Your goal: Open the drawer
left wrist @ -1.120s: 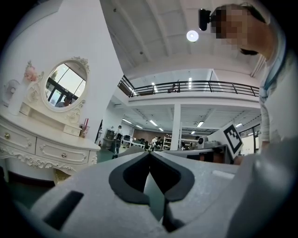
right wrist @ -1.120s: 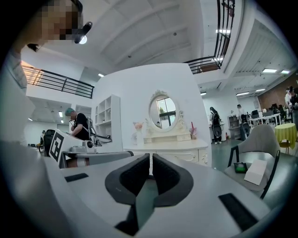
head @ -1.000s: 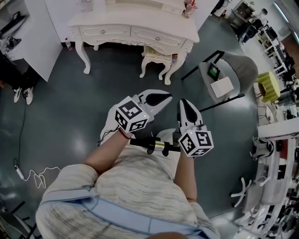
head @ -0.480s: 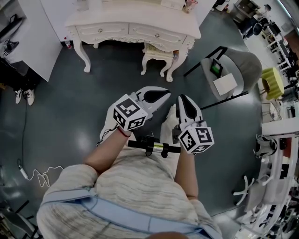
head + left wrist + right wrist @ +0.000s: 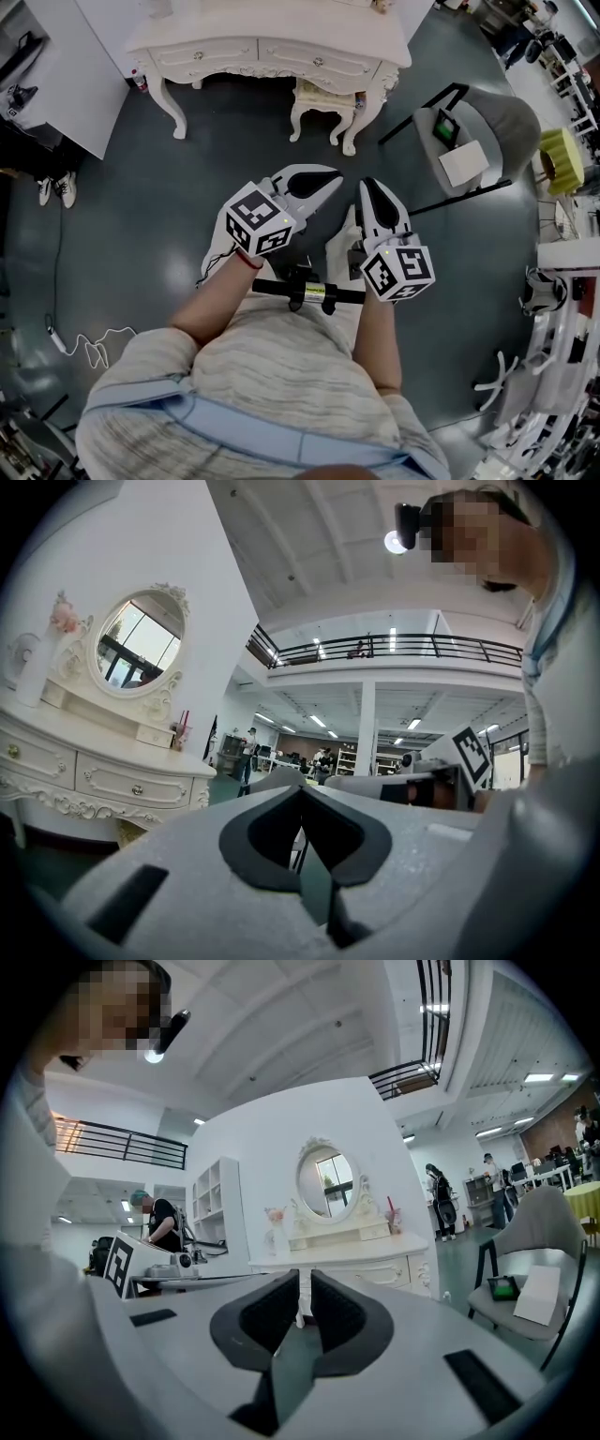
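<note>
A white dressing table [image 5: 272, 37] stands at the far side of the dark floor. Its two drawers [image 5: 202, 54] [image 5: 317, 62] are closed, each with a small knob. Both grippers hang level in front of the person's body, well short of the table. My left gripper [image 5: 335, 178] is shut and holds nothing; its own view shows the drawer fronts [image 5: 136, 787] off to the left. My right gripper [image 5: 367, 184] is also shut and empty. In its view the table [image 5: 356, 1260] lies straight ahead beyond the jaws.
A small white stool [image 5: 323, 98] sits under the table's right half. A grey chair [image 5: 487, 141] carrying a white sheet and a tablet stands to the right. A white cabinet [image 5: 56, 84] is at the left, and a cable [image 5: 84, 347] lies on the floor.
The person and both grippers have moved slightly forward towards the table; the chair has slid to the right in view. Both jaws stay shut.
</note>
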Tool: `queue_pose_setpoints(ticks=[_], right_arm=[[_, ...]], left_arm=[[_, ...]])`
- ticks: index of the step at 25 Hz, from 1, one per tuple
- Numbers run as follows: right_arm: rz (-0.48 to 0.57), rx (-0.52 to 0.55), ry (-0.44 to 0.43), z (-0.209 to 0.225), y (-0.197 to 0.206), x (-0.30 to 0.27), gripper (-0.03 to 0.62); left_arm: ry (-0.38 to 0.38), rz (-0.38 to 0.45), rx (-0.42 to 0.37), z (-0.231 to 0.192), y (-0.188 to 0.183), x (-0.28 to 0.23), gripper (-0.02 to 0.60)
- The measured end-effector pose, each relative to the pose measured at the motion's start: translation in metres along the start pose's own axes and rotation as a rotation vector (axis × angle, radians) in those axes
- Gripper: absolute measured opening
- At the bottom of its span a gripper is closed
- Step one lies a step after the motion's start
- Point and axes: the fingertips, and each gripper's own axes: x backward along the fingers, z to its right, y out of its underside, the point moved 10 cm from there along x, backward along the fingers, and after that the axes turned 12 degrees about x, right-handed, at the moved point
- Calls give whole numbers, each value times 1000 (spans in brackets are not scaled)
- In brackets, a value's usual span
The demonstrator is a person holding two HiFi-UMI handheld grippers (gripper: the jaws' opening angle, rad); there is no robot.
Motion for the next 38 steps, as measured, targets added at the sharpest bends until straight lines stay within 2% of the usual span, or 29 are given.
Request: queue_pose_setpoints(ticks=[38], right_arm=[[13,11,-157,55,-17,-147,11]], left_arm=[[-160,70,-32,-113,-62,-30,14]])
